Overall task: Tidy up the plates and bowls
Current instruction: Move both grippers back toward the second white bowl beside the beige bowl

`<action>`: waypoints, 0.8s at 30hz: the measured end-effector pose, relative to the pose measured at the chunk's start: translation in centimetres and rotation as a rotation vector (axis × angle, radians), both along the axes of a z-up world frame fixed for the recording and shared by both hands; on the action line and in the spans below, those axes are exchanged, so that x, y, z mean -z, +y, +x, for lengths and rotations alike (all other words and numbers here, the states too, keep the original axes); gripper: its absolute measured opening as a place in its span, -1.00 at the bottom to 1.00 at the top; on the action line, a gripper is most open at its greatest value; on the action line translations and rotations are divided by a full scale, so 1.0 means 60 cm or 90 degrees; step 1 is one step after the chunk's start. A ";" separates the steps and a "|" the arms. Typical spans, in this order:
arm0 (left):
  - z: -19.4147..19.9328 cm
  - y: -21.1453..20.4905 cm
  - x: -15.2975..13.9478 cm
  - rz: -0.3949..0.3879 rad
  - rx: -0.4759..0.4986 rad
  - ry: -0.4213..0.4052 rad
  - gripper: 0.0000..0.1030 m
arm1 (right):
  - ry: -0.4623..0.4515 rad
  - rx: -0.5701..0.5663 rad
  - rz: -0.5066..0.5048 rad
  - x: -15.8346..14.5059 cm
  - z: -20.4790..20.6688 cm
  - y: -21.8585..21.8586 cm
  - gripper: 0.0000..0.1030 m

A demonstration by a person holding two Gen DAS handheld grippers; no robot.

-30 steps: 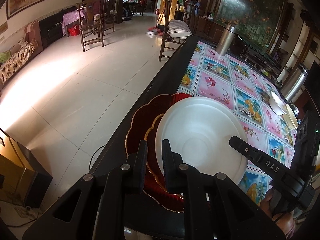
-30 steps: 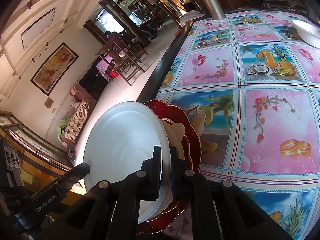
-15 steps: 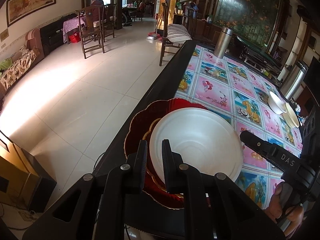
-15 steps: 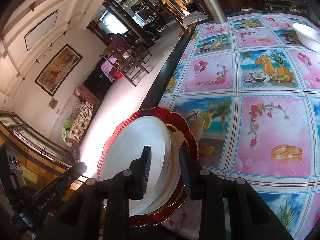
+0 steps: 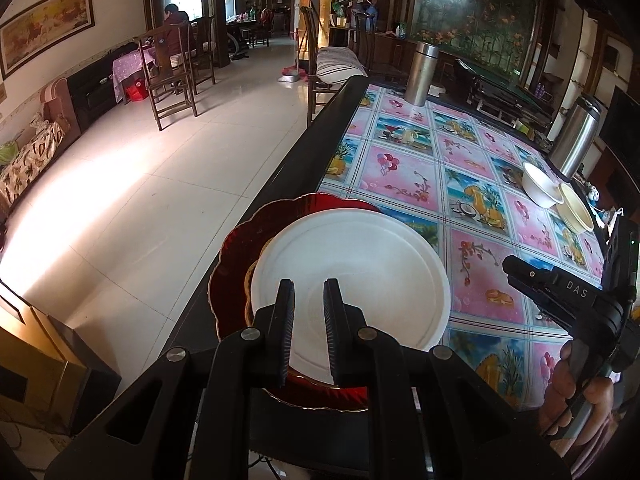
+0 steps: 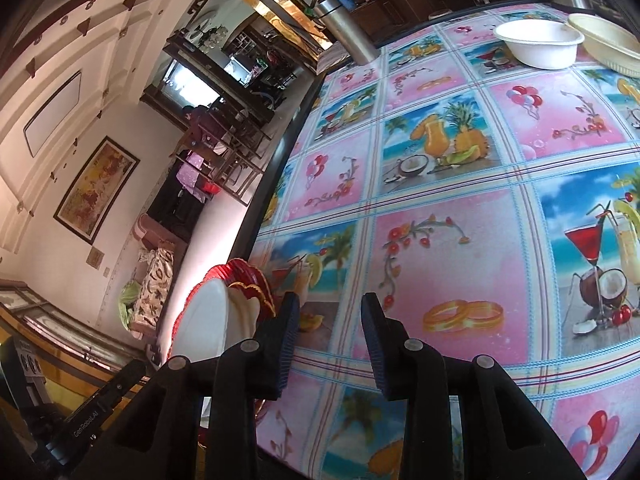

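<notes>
Done stacking white plate onto red plate; just spread right claw, nothing between; left claw pressed together; yet to gather bowls.

Three plates, two bowls, two flasks

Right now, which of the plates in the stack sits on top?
The plain white plate sits on top, round and smooth-rimmed. Beneath it a scalloped cream plate peeks out at the left, and the red scalloped plate lies at the bottom.
</notes>
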State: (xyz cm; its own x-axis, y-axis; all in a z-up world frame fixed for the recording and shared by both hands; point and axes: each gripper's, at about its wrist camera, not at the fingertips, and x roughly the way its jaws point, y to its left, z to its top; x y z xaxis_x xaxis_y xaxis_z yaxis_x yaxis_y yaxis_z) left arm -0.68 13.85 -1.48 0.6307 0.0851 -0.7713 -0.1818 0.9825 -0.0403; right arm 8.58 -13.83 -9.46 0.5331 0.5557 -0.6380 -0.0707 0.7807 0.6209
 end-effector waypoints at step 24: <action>0.082 -0.283 -0.001 0.070 0.178 0.035 -0.76 | 0.007 0.142 0.071 0.014 -0.008 -0.262 -0.32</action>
State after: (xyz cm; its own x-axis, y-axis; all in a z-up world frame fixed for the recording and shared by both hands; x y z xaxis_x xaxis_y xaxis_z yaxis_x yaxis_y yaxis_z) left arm 4.23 -3.13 -1.45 0.5992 -0.0012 -0.8006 0.0968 0.9928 0.0710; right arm 8.07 -29.57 -10.32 0.6441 0.4916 -0.5860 0.1032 0.7032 0.7034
